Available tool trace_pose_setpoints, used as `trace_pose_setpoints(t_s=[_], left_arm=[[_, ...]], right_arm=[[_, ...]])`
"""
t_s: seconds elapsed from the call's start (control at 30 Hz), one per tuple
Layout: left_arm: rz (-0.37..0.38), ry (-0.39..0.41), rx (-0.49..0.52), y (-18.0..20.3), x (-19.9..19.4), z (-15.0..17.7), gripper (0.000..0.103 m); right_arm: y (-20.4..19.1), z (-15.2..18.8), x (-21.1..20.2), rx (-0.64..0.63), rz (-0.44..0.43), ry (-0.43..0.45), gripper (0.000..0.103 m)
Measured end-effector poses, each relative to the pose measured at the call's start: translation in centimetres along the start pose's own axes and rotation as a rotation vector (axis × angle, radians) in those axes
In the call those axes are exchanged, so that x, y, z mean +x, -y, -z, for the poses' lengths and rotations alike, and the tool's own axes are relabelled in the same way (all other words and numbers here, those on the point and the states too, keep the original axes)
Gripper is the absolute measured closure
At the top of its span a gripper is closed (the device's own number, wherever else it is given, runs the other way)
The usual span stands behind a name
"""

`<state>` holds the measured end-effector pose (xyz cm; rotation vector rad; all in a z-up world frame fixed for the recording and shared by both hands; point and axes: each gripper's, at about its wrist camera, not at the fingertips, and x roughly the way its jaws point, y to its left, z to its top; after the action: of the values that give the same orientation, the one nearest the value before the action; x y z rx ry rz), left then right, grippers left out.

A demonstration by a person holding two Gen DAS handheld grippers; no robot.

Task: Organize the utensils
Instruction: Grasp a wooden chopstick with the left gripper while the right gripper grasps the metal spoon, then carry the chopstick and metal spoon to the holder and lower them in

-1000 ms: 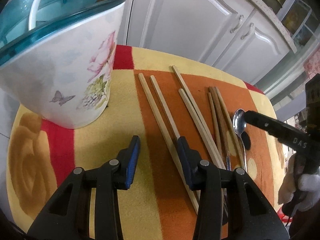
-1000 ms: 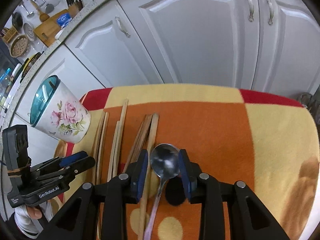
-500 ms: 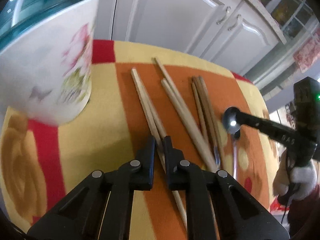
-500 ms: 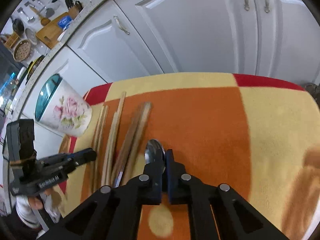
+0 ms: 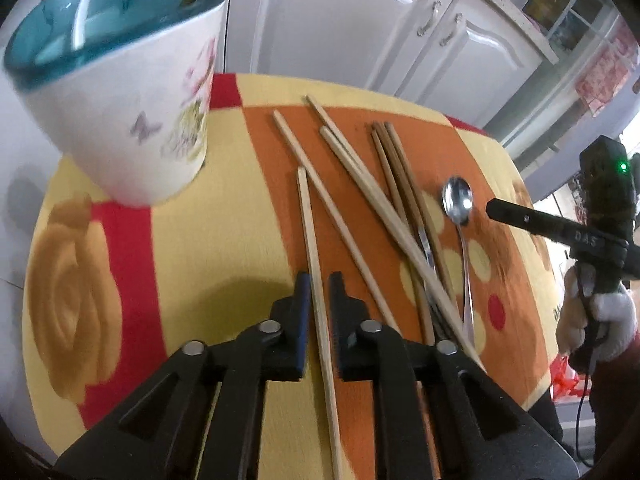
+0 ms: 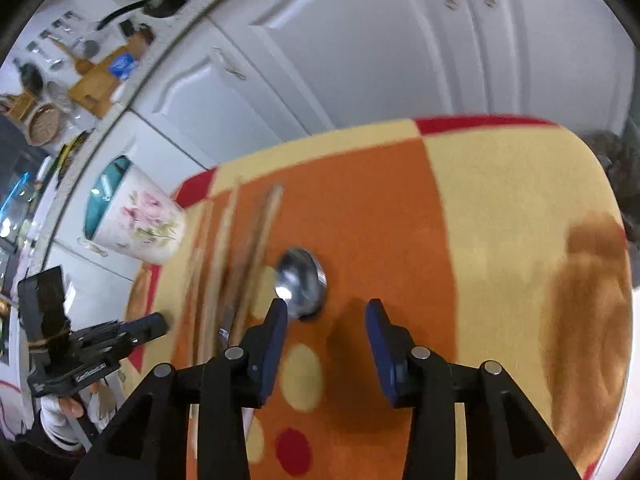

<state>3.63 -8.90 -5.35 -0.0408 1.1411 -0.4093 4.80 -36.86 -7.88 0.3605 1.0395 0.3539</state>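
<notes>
The left gripper [image 5: 319, 292] has its jaws drawn in close around one pale chopstick [image 5: 311, 240], which runs lengthwise between the blue pads [image 5: 304, 300] and sticks out ahead of them toward the cabinets [image 5: 344, 28]; the pads sit tight against its sides, and the far end looks lifted clear of the cloth [image 5: 192, 248], though the view does not settle that. The holder [image 5: 120, 92], a white cup with a floral print and a teal rim, stands on the cloth to the left of that gripper, with a couple of utensils already leaning inside it. More chopsticks lie on the orange patch to the right: a single pale one [image 5: 332, 216] just beside the held one, a pale pair [image 5: 372, 196] crossing over it farther right, and a darker brown pair [image 5: 404, 192] beyond. The spoon [image 5: 458, 204] lies flat on the cloth at the right of the row, bowl pointing toward the cabinets. The right gripper [image 6: 326, 316] hangs over the cloth with its jaws wide apart and nothing between them; the spoon's bowl sits just ahead of its left pad [image 6: 276, 332], touching or nearly so, which blur leaves unclear. In the right wrist view the chopsticks are smeared by motion, and the holder stands well to the left, near the table's edge.
</notes>
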Motion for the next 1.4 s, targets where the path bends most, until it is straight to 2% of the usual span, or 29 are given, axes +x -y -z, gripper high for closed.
trace_pose_setpoints(t_s=[0.07,0.17,0.23,0.27,0.3,0.33,0.37,0.5,0.73,0.97,1.2,1.4], left_arm=[[-0.025,0.002,0.019,0.3,0.6,-0.7,0.079],[-0.067,-0.023,0.055,0.8,2.0,-1.8,0.079],[-0.091,-0.037,0.066,1.0,3.1,-2.5,0.079],[-0.095,-0.029,0.078,1.1,3.3,-2.8,0.079],[-0.101,-0.032,0.093,1.3,3.5,-3.0,0.079],[-0.106,-0.033,0.108,1.5,3.7,-3.3,0.08],[-0.109,-0.033,0.12,1.5,3.9,-3.4,0.094],[-0.051,-0.028,0.083,0.6,3.1,-3.3,0.098],[0.045,0.122,0.042,-1.2,-4.5,-2.1,0.098],[0.095,0.269,0.023,-2.2,-11.6,-0.7,0.099],[0.107,0.386,0.008,-3.0,-17.2,-0.1,0.099],[0.099,0.497,-0.011,-4.3,-22.0,-2.2,0.099]], right_arm=[[-0.8,-0.7,0.5,-0.046,0.02,0.001,0.064],[-1.3,-2.1,2.2,-0.078,0.011,-0.017,0.069],[-1.5,-2.6,3.1,-0.105,0.017,-0.033,0.08],[-1.6,-2.8,3.5,-0.12,0.02,-0.042,0.091],[-1.8,-2.8,3.7,-0.133,0.018,-0.052,0.096],[-2.0,-2.7,3.6,-0.147,0.016,-0.053,0.097],[-2.2,-2.6,3.4,-0.162,0.019,-0.05,0.099],[-2.8,-2.0,1.2,-0.205,0.052,-0.024,0.1],[-3.7,-1.7,-4.7,-0.23,0.087,0.088,0.1],[-7.4,-2.9,-9.3,-0.286,0.077,0.201,0.1],[-12.5,-4.8,-10.2,-0.346,0.028,0.258,0.101],[-17.2,-7.1,-9.8,-0.383,-0.014,0.302,0.1]])
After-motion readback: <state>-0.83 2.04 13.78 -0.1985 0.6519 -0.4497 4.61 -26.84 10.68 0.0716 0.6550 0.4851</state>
